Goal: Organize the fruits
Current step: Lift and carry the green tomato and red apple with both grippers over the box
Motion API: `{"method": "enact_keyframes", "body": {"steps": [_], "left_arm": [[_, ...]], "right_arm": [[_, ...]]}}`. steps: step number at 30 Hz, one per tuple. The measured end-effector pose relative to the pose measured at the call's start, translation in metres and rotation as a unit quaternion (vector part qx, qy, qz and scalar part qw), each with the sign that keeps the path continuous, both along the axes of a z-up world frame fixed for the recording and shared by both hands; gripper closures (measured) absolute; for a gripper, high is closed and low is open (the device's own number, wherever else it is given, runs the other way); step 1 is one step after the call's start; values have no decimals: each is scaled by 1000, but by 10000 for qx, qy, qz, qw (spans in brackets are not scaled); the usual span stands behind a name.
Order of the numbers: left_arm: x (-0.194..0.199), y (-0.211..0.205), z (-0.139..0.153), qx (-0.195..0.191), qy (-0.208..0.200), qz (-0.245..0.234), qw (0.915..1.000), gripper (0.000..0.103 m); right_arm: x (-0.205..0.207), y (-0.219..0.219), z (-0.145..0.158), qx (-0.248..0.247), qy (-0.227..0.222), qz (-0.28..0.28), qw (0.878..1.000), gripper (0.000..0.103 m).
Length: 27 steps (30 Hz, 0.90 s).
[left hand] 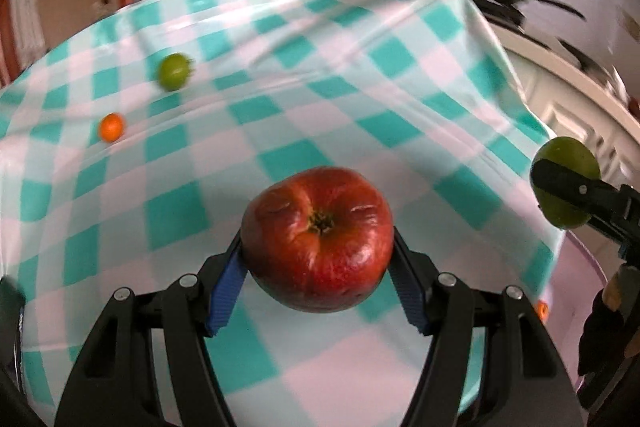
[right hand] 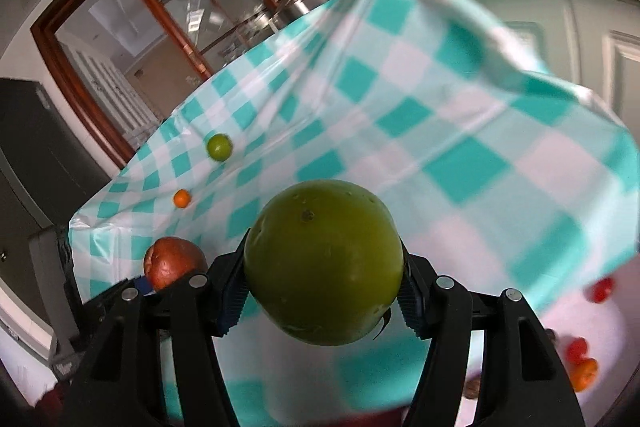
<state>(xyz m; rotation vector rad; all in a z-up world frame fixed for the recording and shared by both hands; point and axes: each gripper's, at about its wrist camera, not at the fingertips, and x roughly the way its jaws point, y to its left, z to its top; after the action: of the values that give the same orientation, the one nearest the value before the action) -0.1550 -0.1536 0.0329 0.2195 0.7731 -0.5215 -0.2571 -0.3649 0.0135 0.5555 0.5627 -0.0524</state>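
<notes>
Red apple (left hand: 318, 239) in left tongs (left hand: 318, 259)

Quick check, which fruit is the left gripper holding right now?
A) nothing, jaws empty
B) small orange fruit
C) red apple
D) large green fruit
C: in the left wrist view the left gripper has its jaws closed on the red apple, held above the checked tablecloth; the large green fruit is in the right gripper.

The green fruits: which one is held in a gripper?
The large green fruit, clamped in the right gripper. The small green fruit lies free on the checkered cloth.
</notes>
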Motion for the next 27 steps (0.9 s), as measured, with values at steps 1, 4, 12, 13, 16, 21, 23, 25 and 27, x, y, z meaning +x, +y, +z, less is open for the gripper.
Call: {"method": "enact_keyframes", "body": {"steps": [1,4,12,13,16,21,23,25,27], "left_arm": [[-7,-11,-2,59,10,-135,9999,36],[-23,-38,-6,208,8,-466,9987,36],[-79,-104,-4,413,-226,-1473,9880,36],[-89,-113,-3,447,-252,-1653,9849,36],[-110,-131,-5,520,-244,-2064,9768,36],[-155,-166,-26,754,-18,-3021,9503,36],[-167,-177,-41,882,195,-3330,9386,36],[-176,-189,-59,1078,401,-3623,9249,36],[-183,-204,-85,1387,610,-3850,9104,36]], "right_arm": [[-7,-5,-2,-19,2,-65,10000,41],[-42,-27,-9,-174,26,-348,9992,41],[-122,-86,-42,-256,355,-1266,9910,41],[-130,-92,-48,-272,445,-1370,9892,41],[-144,-106,-66,-397,829,-1581,9831,41],[-149,-122,-101,-748,1727,-1769,9661,41],[-149,-129,-112,-713,1936,-1812,9616,41],[-149,-135,-121,-655,2060,-1874,9582,41],[-148,-142,-133,-538,2252,-1922,9536,41]]}}
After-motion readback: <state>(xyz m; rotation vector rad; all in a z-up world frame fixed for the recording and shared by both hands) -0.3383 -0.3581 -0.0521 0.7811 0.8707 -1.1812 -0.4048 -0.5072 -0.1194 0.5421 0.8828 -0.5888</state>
